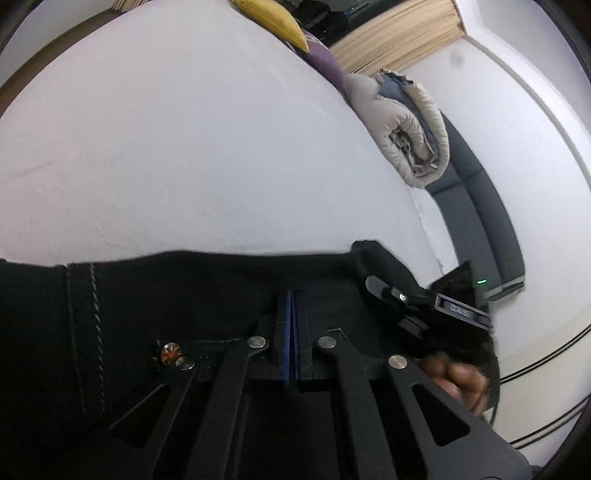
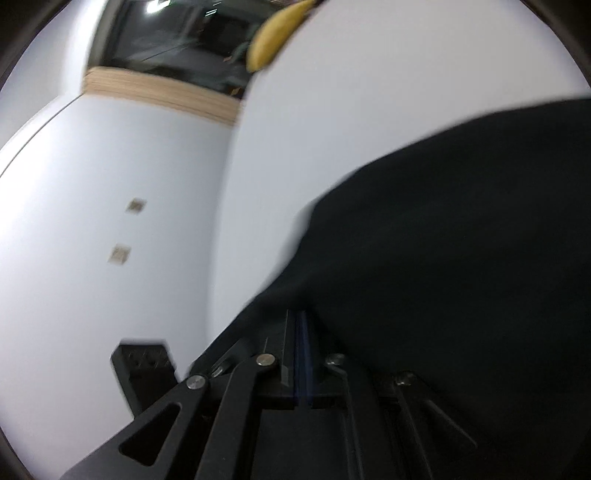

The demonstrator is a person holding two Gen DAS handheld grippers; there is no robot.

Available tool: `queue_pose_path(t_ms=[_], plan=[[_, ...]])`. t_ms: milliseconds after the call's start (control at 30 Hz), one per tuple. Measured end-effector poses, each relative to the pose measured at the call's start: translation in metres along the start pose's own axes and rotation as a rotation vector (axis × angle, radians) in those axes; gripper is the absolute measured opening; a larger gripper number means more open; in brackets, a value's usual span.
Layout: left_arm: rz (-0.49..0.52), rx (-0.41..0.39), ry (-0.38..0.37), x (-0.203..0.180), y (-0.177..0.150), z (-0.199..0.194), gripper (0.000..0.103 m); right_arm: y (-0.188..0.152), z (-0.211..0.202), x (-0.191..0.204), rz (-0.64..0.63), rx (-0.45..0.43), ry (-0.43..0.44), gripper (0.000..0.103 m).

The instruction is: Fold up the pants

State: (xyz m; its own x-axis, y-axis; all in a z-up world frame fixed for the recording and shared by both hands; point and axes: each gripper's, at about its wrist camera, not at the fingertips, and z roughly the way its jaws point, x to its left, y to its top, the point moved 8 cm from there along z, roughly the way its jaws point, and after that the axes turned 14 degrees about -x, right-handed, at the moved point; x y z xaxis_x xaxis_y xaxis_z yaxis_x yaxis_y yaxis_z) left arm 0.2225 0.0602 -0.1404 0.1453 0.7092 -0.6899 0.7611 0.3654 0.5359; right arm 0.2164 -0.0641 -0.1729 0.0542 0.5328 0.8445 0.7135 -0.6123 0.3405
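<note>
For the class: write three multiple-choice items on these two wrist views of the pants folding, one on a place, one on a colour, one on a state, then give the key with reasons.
1. Where do the black denim pants lie?
A. on the white bed sheet
B. on a wooden floor
C. on a chair

2. What colour is the pointed cushion at the bed's far end?
A. red
B. yellow
C. green

3. How does the left gripper stand?
A. wide open
B. out of view
C. shut

Key: 1 A, black cloth spreads over the sheet; 2 B, the cushion is yellow in both views; 3 C, its blue pads meet with no gap.
</note>
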Motion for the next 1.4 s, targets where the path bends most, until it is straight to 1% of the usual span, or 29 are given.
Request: queue_pose_path(t_ms=[33, 67, 133, 200, 267, 300, 333, 367, 400, 433, 467, 500, 567, 633, 700, 733, 767, 800, 833, 867, 900, 933, 1000, 1067, 1100, 1200, 1267, 1300, 1400], plan=[[0.033, 0.003, 0.011, -0.001, 0.0, 0.001, 0.001, 0.008, -0.001, -0.011, 0.044, -0.013, 0.044, 0.0], [0.049, 0.005, 0.014, 0.0, -0.001, 0.006, 0.001, 0.018, -0.006, -0.016, 0.062, -0.037, 0.059, 0.0], [0.045, 0.004, -0.002, 0.006, 0.002, 0.006, 0.002, 0.039, -0.03, -0.037, 0.038, -0.132, -0.008, 0.0], [0.059, 0.008, -0.002, 0.01, 0.002, 0.005, 0.002, 0.074, -0.064, -0.069, 0.06, -0.231, -0.062, 0.0], [0.077, 0.011, 0.005, 0.016, 0.0, 0.0, 0.002, 0.096, -0.107, -0.103, 0.103, -0.324, -0.144, 0.0], [0.077, 0.011, 0.006, 0.008, 0.008, 0.009, 0.002, 0.113, -0.14, -0.124, 0.131, -0.386, -0.211, 0.0], [0.074, 0.009, 0.005, 0.009, 0.008, 0.007, 0.002, 0.12, -0.161, -0.134, 0.153, -0.434, -0.277, 0.0], [0.077, 0.006, 0.009, 0.009, 0.011, 0.008, 0.002, 0.128, -0.197, -0.146, 0.189, -0.498, -0.352, 0.006], [0.093, 0.0, 0.028, 0.007, 0.011, 0.006, 0.002, 0.13, -0.224, -0.148, 0.211, -0.544, -0.377, 0.007], [0.111, -0.011, 0.059, 0.004, 0.011, 0.003, 0.002, 0.126, -0.244, -0.14, 0.212, -0.572, -0.369, 0.007], [0.122, -0.024, 0.086, -0.001, 0.012, -0.002, 0.002, 0.123, -0.259, -0.133, 0.198, -0.588, -0.338, 0.008], [0.125, -0.042, 0.094, -0.009, 0.013, -0.009, 0.002, 0.111, -0.266, -0.116, 0.167, -0.566, -0.291, 0.008], [0.108, -0.069, 0.025, -0.037, 0.009, -0.023, 0.002, 0.079, -0.257, -0.086, 0.095, -0.48, -0.212, 0.013], [0.152, -0.052, -0.002, -0.063, -0.008, -0.029, 0.002, 0.028, -0.215, -0.05, 0.014, -0.341, -0.119, 0.016], [0.191, -0.005, 0.007, -0.073, -0.033, -0.027, 0.002, -0.02, -0.177, -0.04, -0.019, -0.209, -0.05, 0.016], [0.192, 0.012, 0.014, -0.072, -0.042, -0.026, 0.002, -0.036, -0.158, -0.039, -0.02, -0.156, -0.032, 0.016], [0.189, 0.029, 0.025, -0.068, -0.052, -0.025, 0.002, -0.046, -0.144, -0.049, -0.007, -0.121, -0.052, 0.015], [0.181, 0.056, 0.053, -0.057, -0.065, -0.023, 0.002, -0.039, -0.129, -0.059, 0.017, -0.113, -0.072, 0.008], [0.17, 0.067, 0.068, -0.05, -0.073, -0.02, 0.002, -0.037, -0.13, -0.069, 0.052, -0.122, -0.059, 0.0], [0.139, 0.065, 0.056, -0.041, -0.08, -0.02, 0.002, -0.025, -0.138, -0.077, 0.083, -0.139, -0.042, 0.0], [0.111, 0.055, 0.035, -0.036, -0.083, -0.021, 0.002, -0.012, -0.15, -0.089, 0.094, -0.186, -0.053, 0.0], [0.095, 0.054, 0.025, -0.034, -0.083, -0.021, 0.002, 0.0, -0.161, -0.098, 0.081, -0.226, -0.088, 0.0], [0.101, 0.061, 0.031, -0.03, -0.085, -0.011, 0.002, 0.026, -0.186, -0.119, 0.092, -0.316, -0.149, 0.0], [0.113, 0.065, 0.032, -0.028, -0.088, -0.007, 0.002, 0.052, -0.215, -0.15, 0.186, -0.392, -0.155, 0.0], [0.107, 0.064, 0.025, -0.026, -0.089, -0.007, 0.002, 0.06, -0.228, -0.159, 0.206, -0.437, -0.186, 0.0], [0.109, 0.065, 0.014, -0.021, -0.092, -0.005, 0.002, 0.083, -0.274, -0.191, 0.197, -0.53, -0.272, 0.0], [0.116, 0.066, 0.015, -0.018, -0.094, -0.004, 0.002, 0.1, -0.284, -0.202, 0.208, -0.568, -0.311, 0.0], [0.117, 0.066, 0.014, -0.017, -0.095, -0.005, 0.002, 0.112, -0.299, -0.212, 0.204, -0.597, -0.353, 0.0], [0.111, 0.066, 0.011, -0.016, -0.095, -0.004, 0.002, 0.141, -0.318, -0.232, 0.198, -0.652, -0.443, 0.0]])
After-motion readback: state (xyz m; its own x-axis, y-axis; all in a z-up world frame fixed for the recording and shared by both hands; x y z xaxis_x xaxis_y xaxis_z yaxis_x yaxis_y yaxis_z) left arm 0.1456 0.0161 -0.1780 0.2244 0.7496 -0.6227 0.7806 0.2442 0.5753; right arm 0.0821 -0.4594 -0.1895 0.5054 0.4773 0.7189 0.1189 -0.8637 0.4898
